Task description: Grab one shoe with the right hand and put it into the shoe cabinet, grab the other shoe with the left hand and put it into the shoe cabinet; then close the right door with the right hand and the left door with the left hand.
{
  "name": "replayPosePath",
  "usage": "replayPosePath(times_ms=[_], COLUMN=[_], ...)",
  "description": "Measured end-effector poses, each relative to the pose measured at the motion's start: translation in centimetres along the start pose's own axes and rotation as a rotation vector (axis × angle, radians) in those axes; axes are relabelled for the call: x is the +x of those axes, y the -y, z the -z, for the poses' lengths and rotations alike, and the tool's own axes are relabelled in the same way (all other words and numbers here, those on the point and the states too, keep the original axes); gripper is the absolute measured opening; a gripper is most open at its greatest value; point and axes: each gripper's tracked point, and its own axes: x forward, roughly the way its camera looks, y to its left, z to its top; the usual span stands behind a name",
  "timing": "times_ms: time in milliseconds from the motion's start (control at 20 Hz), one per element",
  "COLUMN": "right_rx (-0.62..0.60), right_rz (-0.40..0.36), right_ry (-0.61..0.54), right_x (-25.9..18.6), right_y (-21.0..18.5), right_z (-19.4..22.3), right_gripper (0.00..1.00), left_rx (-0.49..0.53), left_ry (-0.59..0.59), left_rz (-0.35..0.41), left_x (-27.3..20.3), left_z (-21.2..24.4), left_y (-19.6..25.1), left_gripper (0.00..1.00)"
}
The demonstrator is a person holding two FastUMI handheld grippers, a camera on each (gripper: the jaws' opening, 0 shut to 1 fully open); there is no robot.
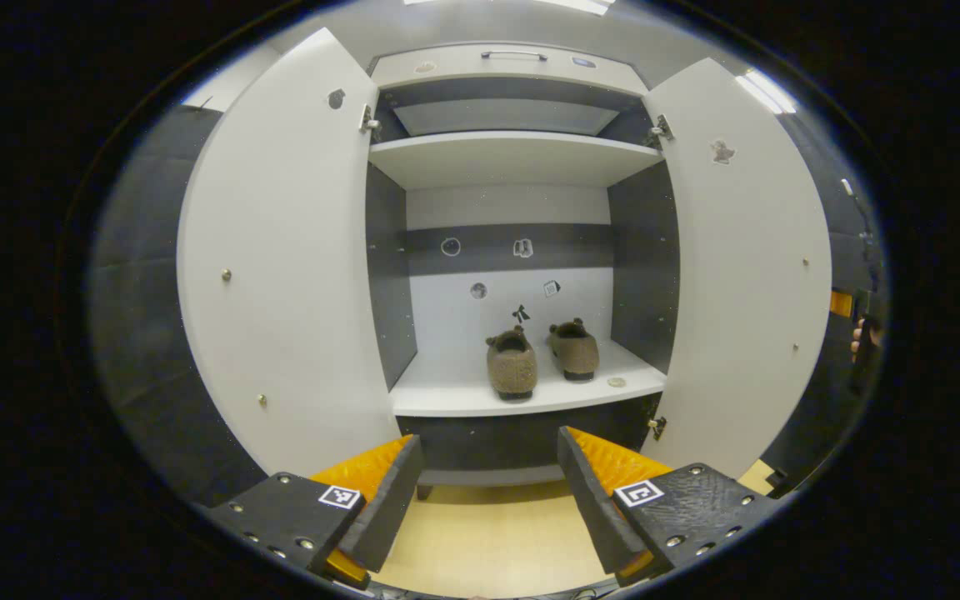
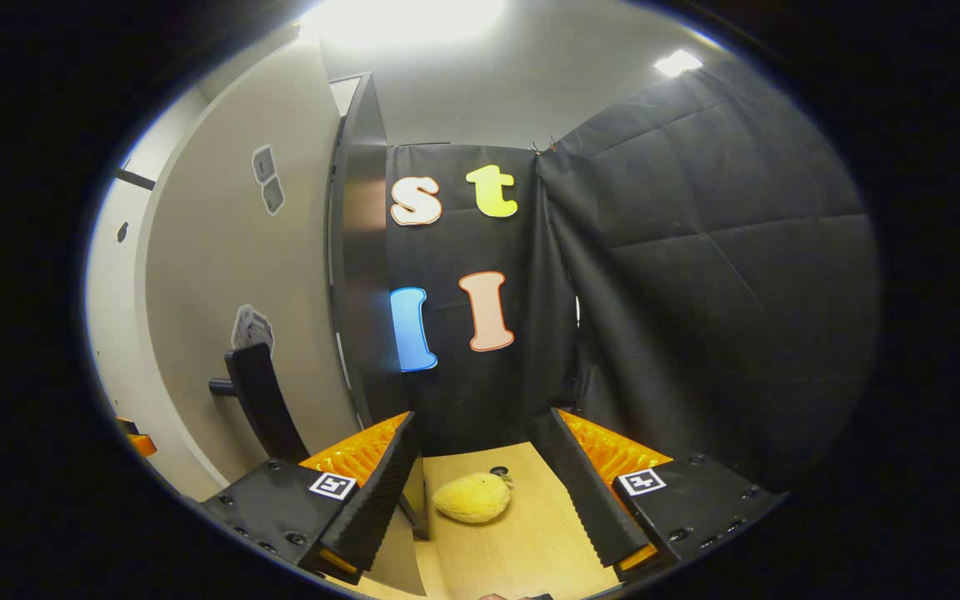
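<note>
1. The two brown fuzzy slipper shoes (image 1: 542, 358) stand side by side on the lower shelf of the white shoe cabinet (image 1: 513, 158).
2. Left door (image 1: 288, 267) and right door (image 1: 747, 275) are open.
3. The left gripper (image 1: 488, 492) is wide open, holding nothing.
4. The right gripper (image 2: 484, 492) is wide open and empty, near a yellow soft toy (image 2: 472, 497) on the wooden floor.

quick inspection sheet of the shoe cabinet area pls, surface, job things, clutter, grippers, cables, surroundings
surface: pale wood floor, bare beside the toy.
job's things: two brown shoes side by side on the lower shelf of the shoe cabinet; left door and right door both open.
clutter: yellow plush toy on the floor.
grippers: left gripper open, holding nothing; right gripper open, holding nothing.
cables: nothing seen.
surroundings: black cloth wall.
</note>
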Motion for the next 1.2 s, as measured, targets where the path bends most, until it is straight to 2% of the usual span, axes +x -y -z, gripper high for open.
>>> replayPosePath(times_ms=[200,300,700,950,1200], right_rx=[0.03,-0.001,-0.027,0.028,0.072], right_rz=[0.012,0.058,0.123,0.06,-0.047], right_ry=[-0.026,-0.031,-0.026,-0.016,-0.015], right_x=[-0.8,-1.3,-2.9,-3.4,-3.2], right_y=[-1.7,-1.5,-3.4,-7.4,-13.8], right_z=[1.0,1.3,1.0,1.2,2.2], right_gripper=[0.98,0.97,0.97,0.98,0.97], left_rx=[-0.03,-0.03,-0.045,-0.028,-0.038], left_ry=[0.02,0.015,0.031,0.045,0.059], left_rz=[0.055,0.073,0.109,0.117,0.108], left_x=[-0.2,-0.4,-1.3,-1.4,-2.3], left_z=[0.1,0.4,1.1,1.1,1.1], left_y=[-0.9,-1.3,-4.0,-5.6,-7.1], left_gripper=[0.94,0.94,0.94,0.94,0.94])
